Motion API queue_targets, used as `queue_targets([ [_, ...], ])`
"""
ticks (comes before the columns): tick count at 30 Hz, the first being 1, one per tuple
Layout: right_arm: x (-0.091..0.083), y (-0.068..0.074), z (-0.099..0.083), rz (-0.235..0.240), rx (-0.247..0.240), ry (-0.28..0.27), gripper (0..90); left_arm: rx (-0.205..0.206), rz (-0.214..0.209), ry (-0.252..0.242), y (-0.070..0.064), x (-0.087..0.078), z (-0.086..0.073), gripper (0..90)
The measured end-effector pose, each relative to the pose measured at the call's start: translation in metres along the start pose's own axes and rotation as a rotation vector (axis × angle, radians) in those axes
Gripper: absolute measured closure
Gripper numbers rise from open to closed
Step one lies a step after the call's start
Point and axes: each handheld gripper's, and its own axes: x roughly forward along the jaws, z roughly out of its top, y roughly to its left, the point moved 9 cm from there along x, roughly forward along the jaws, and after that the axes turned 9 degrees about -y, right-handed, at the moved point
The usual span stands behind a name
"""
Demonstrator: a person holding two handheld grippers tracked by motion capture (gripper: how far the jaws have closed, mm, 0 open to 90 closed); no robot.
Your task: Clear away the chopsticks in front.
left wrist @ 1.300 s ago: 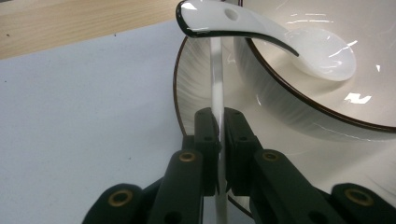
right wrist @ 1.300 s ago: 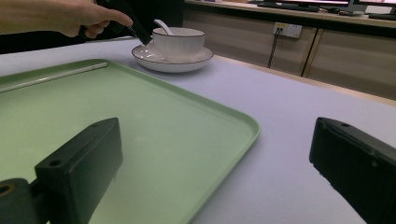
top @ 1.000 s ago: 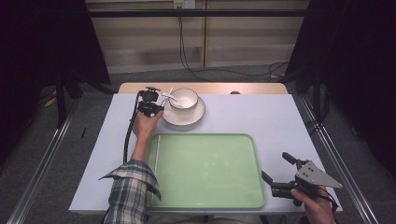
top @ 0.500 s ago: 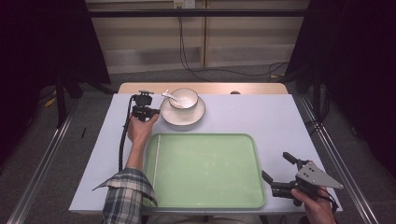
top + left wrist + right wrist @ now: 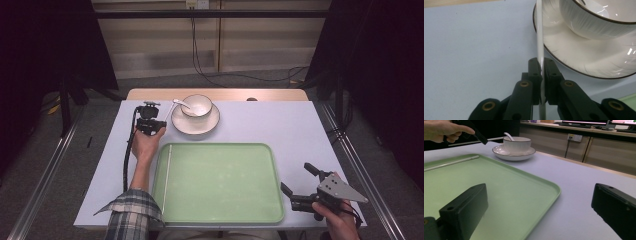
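L gripper (image 5: 156,122) sits at far-left of table (image 5: 300,130), just beside the saucer (image 5: 195,123), jaws pinched on a thin white chopstick (image 5: 539,37). In left gripper view the stick runs straight up between the two black jaws, passing the saucer's dark-rimmed edge; can't tell if it touches the rim. Bowl (image 5: 196,105) stands on the saucer w/ a white spoon (image 5: 180,103) in it, handle pointing toward the L gripper. Second white chopstick (image 5: 168,170) lies flat in the green tray (image 5: 250,215), along its left wall. Tray takes the near-centre of the table; saucer is just past its far-left corner, not touching. R gripper (image 5: 298,186) hovers at the tray's near-right corner, jaws spread wide, nothing between them; right gripper view looks across the tray twd the bowl. Person's left hand (image 5: 145,145) wraps the L gripper body, plaid sleeve (image 5: 131,215) at the near edge.
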Motion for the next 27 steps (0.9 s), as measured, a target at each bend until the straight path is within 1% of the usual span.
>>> queue_targets([
  [1,0.000,0.000,0.000,0.000,-0.001,0.001,0.2,0.016,0.003,0.010,0.000,-0.002,-0.003,85.7],
  [2,0.000,0.000,0.000,0.002,-0.001,0.000,0.2,0.000,-0.004,-0.004,-0.002,-0.002,-0.003,85.7],
  [4,0.000,0.000,0.000,0.002,-0.001,-0.004,0.0,0.008,-0.003,0.007,-0.004,-0.003,-0.007,85.6],
  [5,0.000,0.000,0.000,-0.003,-0.002,-0.001,0.0,-0.004,-0.005,0.003,-0.005,-0.004,-0.007,85.7],
  [6,0.000,-0.001,0.000,-0.006,0.000,-0.001,0.0,-0.025,-0.015,-0.007,-0.007,-0.006,-0.008,85.7],
  [7,0.000,0.000,0.000,-0.002,-0.001,-0.002,0.0,-0.040,-0.001,-0.001,-0.007,-0.007,-0.010,85.7],
  [8,0.000,-0.001,0.000,-0.009,-0.003,-0.005,0.0,-0.034,0.008,0.001,-0.008,-0.008,-0.011,85.7],
  [9,0.000,-0.001,0.000,-0.006,-0.001,-0.004,0.0,-0.033,-0.007,-0.002,-0.010,-0.009,-0.012,85.7],
  [11,0.000,0.000,0.000,-0.004,0.001,-0.004,0.0,-0.026,0.018,-0.010,-0.012,-0.011,-0.014,85.7],
  [13,0.000,0.000,0.001,-0.003,0.000,-0.007,0.0,-0.029,0.003,-0.006,-0.015,-0.014,-0.018,85.7],
  [14,0.000,0.000,0.000,0.006,-0.002,-0.004,0.0,-0.027,0.019,-0.008,-0.016,-0.016,-0.019,85.7],
  [18,0.000,0.000,0.000,0.003,0.000,0.000,0.3,-0.043,0.016,-0.024,-0.019,-0.024,-0.020,85.6],
  [19,0.000,0.000,0.000,0.003,0.003,0.001,0.4,-0.049,0.006,-0.026,-0.021,-0.026,-0.021,85.6],
  [20,0.000,0.000,0.000,0.002,0.002,0.000,0.4,-0.045,0.010,-0.024,-0.021,-0.028,-0.022,85.6],
  [21,0.000,0.000,0.000,0.002,0.001,0.001,0.5,-0.049,0.010,-0.028,-0.022,-0.030,-0.023,85.6],
  [22,0.000,0.001,0.000,0.002,0.002,0.001,0.5,-0.063,0.001,-0.037,-0.024,-0.032,-0.024,85.6],
  [23,0.000,0.001,0.000,0.005,0.003,0.000,0.5,-0.066,0.000,-0.039,-0.025,-0.034,-0.024,85.6],
  [24,0.000,0.001,0.000,0.003,0.001,0.001,0.5,-0.055,0.006,-0.039,-0.025,-0.035,-0.025,85.6],
  [25,0.000,0.000,0.000,0.002,0.002,0.001,0.5,-0.068,0.006,-0.051,-0.028,-0.037,-0.025,85.6],
  [26,0.000,0.001,0.000,0.003,0.002,0.002,0.5,-0.059,0.003,-0.044,-0.028,-0.039,-0.026,85.6],
  [27,0.000,0.001,0.000,0.004,0.002,0.001,0.5,-0.072,0.005,-0.055,-0.030,-0.039,-0.026,85.6],
])
